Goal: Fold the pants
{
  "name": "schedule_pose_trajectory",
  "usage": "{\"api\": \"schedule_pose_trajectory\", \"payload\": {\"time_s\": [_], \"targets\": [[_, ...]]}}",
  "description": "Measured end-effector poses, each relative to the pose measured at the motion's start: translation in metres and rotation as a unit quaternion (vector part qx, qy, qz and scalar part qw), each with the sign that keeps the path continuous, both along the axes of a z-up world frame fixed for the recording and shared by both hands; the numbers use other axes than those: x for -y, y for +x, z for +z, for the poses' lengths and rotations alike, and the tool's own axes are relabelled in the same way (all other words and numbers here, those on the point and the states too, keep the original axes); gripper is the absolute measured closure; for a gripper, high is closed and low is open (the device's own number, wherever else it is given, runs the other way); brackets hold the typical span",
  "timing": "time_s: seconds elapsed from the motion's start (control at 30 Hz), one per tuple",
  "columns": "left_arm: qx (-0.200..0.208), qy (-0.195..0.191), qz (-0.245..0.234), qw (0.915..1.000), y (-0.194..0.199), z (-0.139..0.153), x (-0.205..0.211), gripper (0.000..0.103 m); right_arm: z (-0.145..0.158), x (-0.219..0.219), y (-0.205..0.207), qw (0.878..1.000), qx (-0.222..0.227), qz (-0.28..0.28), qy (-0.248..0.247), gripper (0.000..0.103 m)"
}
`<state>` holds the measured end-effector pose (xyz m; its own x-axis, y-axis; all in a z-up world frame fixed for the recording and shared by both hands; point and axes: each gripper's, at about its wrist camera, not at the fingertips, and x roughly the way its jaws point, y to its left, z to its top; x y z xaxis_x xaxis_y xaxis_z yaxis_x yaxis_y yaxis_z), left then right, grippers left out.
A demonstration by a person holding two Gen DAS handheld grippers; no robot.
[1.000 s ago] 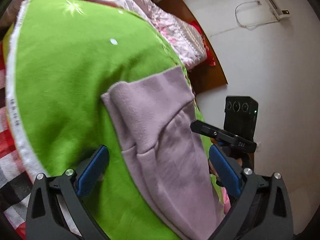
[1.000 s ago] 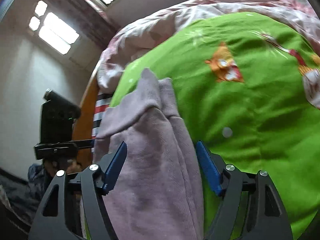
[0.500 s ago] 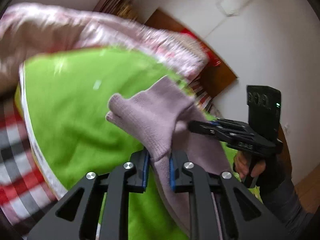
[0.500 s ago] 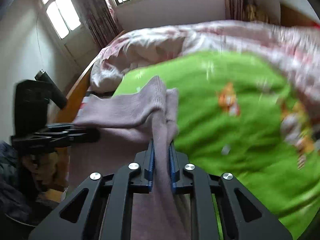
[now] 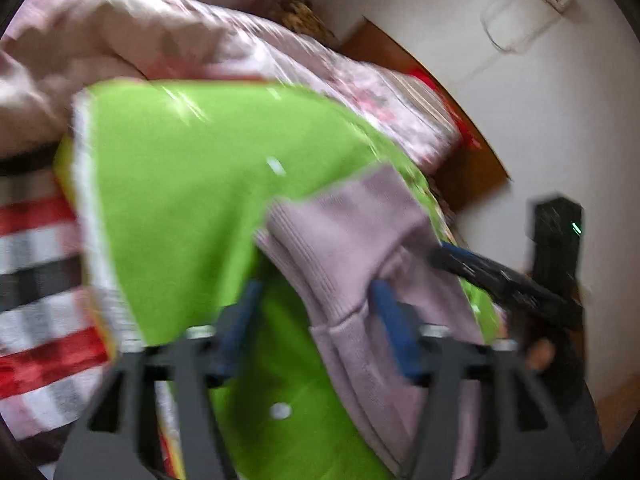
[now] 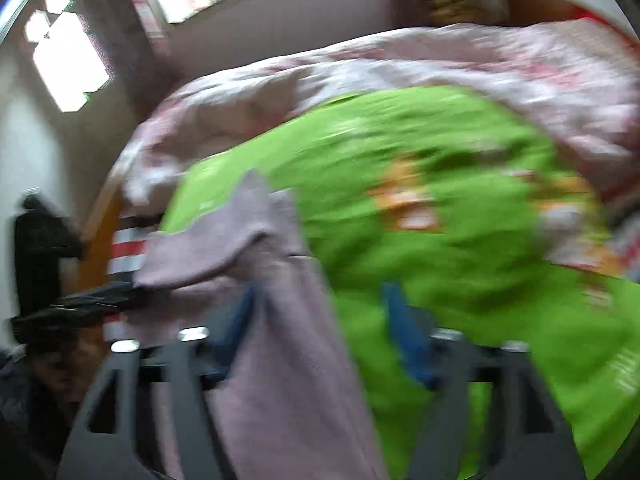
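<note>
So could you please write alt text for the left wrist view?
Blurred fisheye view: the left gripper, jaws apart and just reopened, straddles folded lilac pants lying on a green blanket. The right gripper reaches in from the right.

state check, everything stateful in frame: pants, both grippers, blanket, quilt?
pants: folded, lying on the green blanket, cloth between both grippers' open jaws, not pinched
left gripper: open, jaws have just been opening
right gripper: open, jaws have just been opening
green blanket: spread flat on the bed
pink quilt: bunched behind the blanket
</note>
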<state>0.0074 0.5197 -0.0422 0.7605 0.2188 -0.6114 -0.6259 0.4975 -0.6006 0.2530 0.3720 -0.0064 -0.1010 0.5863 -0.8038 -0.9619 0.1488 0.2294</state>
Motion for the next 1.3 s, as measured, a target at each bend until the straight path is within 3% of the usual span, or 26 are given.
{"api": "schedule_pose_trajectory", "payload": {"time_s": [0.07, 0.13, 0.17, 0.23, 0.33, 0.43, 0.5, 0.53, 0.6, 0.63, 0.7, 0.77, 0.83, 0.87, 0.9, 0.93, 0.97, 1.1, 1.2, 1.3], "targets": [[-0.005, 0.065, 0.013, 0.9978, -0.01, 0.035, 0.021, 0.029, 0.032, 0.034, 0.001, 0.999, 0.021, -0.027, 0.033, 0.029], [0.008, 0.111, -0.011, 0.9937, -0.008, 0.064, 0.051, 0.019, 0.06, 0.083, -0.004, 0.995, 0.047, -0.054, 0.066, 0.021], [0.018, 0.123, -0.043, 0.9914, 0.001, 0.075, 0.072, 0.016, 0.068, 0.11, -0.008, 0.993, 0.065, -0.067, 0.072, 0.017], [0.024, 0.124, -0.113, 0.9855, 0.025, 0.081, 0.108, 0.016, 0.075, 0.169, -0.018, 0.988, 0.1, -0.09, 0.072, 0.017], [0.008, 0.138, -0.234, 0.9623, 0.074, 0.077, 0.18, 0.013, 0.065, 0.262, -0.029, 0.981, 0.134, -0.138, 0.033, 0.017], [-0.02, 0.142, -0.324, 0.9353, 0.118, 0.064, 0.249, 0.013, 0.052, 0.354, -0.032, 0.966, 0.149, -0.212, -0.007, 0.017], [-0.033, 0.147, -0.38, 0.9125, 0.143, 0.06, 0.296, 0.012, 0.045, 0.427, -0.035, 0.95, 0.142, -0.278, -0.024, 0.017], [-0.038, 0.158, -0.414, 0.8957, 0.157, 0.06, 0.325, 0.011, 0.042, 0.448, -0.037, 0.943, 0.14, -0.299, -0.028, 0.017], [-0.042, 0.177, -0.456, 0.8712, 0.177, 0.058, 0.367, 0.007, 0.032, 0.517, -0.039, 0.915, 0.129, -0.379, -0.044, 0.017], [-0.046, 0.188, -0.482, 0.8544, 0.191, 0.057, 0.396, 0.006, 0.028, 0.535, -0.04, 0.908, 0.118, -0.4, -0.046, 0.017], [-0.054, 0.203, -0.516, 0.8305, 0.211, 0.048, 0.442, 0.006, 0.017, 0.577, -0.046, 0.891, 0.097, -0.441, -0.045, 0.017], [-0.061, 0.221, -0.547, 0.805, 0.233, 0.034, 0.486, 0.006, 0.002, 0.602, -0.057, 0.875, 0.101, -0.466, -0.085, 0.017], [-0.1, 0.225, -0.558, 0.7922, 0.257, 0.008, 0.515, 0.006, -0.02, 0.628, -0.065, 0.874, 0.074, -0.465, -0.121, 0.017], [-0.113, 0.227, -0.559, 0.7898, 0.263, -0.002, 0.524, 0.001, -0.02, 0.645, -0.07, 0.875, 0.055, -0.473, -0.084, 0.017], [-0.115, 0.259, -0.548, 0.7872, 0.265, -0.007, 0.534, 0.002, -0.02, 0.653, -0.072, 0.874, 0.048, -0.477, -0.083, 0.017], [-0.137, 0.288, -0.543, 0.7767, 0.267, -0.01, 0.544, 0.001, -0.019, 0.662, -0.077, 0.876, 0.052, -0.473, -0.082, 0.017], [-0.138, 0.302, -0.54, 0.7736, 0.266, -0.01, 0.551, 0.002, -0.017, 0.667, -0.082, 0.874, 0.066, -0.473, -0.086, 0.017], [-0.141, 0.295, -0.539, 0.7763, 0.268, -0.013, 0.554, 0.001, -0.011, 0.684, -0.104, 0.869, 0.104, -0.479, -0.062, 0.017], [-0.139, 0.294, -0.539, 0.7773, 0.269, -0.014, 0.554, 0.001, -0.001, 0.702, -0.116, 0.849, 0.134, -0.509, -0.041, 0.017], [-0.139, 0.293, -0.537, 0.7784, 0.268, -0.008, 0.554, 0.001, 0.012, 0.743, -0.129, 0.812, 0.129, -0.569, 0.011, 0.017]]}}
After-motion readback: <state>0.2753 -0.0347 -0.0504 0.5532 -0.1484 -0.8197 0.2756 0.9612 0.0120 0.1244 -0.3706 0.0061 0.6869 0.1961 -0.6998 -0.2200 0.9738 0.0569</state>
